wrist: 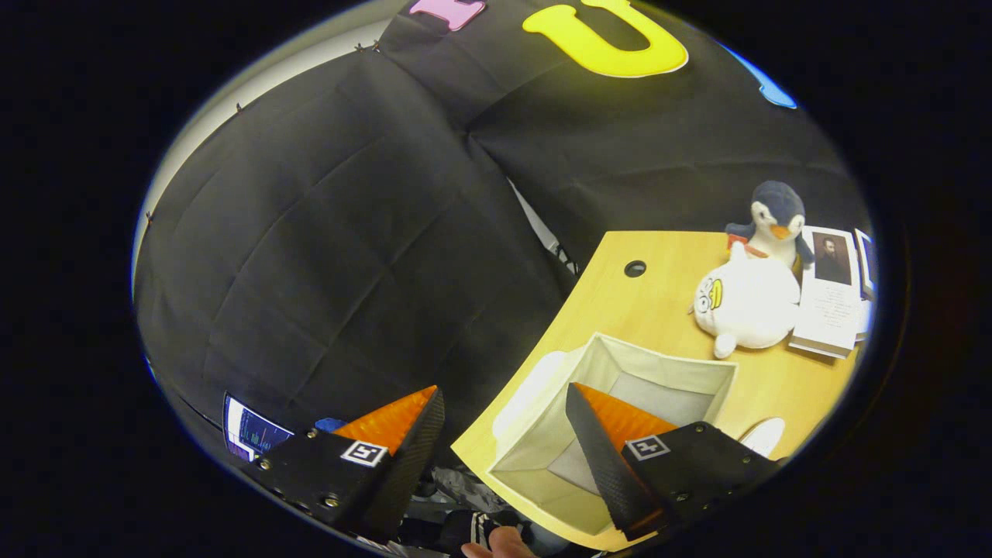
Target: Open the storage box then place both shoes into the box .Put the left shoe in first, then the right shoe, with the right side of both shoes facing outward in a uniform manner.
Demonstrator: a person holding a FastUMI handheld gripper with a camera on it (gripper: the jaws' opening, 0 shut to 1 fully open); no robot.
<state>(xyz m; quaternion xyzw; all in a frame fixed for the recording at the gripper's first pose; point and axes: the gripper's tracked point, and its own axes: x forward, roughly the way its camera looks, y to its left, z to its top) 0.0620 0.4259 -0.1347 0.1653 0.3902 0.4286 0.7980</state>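
Note:
An open beige fabric storage box (682,370) stands on a light wooden table (620,302), its inside empty. My gripper (504,399) hangs open above the table's corner, nothing between its fingers. One finger (601,442) is over the box's opening, the other finger (403,434) is off the table's edge against the black cloth. A white rounded shape (763,435), perhaps a shoe, peeks out beside the box, just past the finger over it. Another pale shape (527,387) lies against the box's other wall.
Beyond the box sit a white plush toy (748,306) and a dark blue penguin plush (775,217), with a book (833,298) beside them. The table has a round cable hole (635,268). A person's hand (500,545) shows under the fingers. A small screen (249,428) glows low down.

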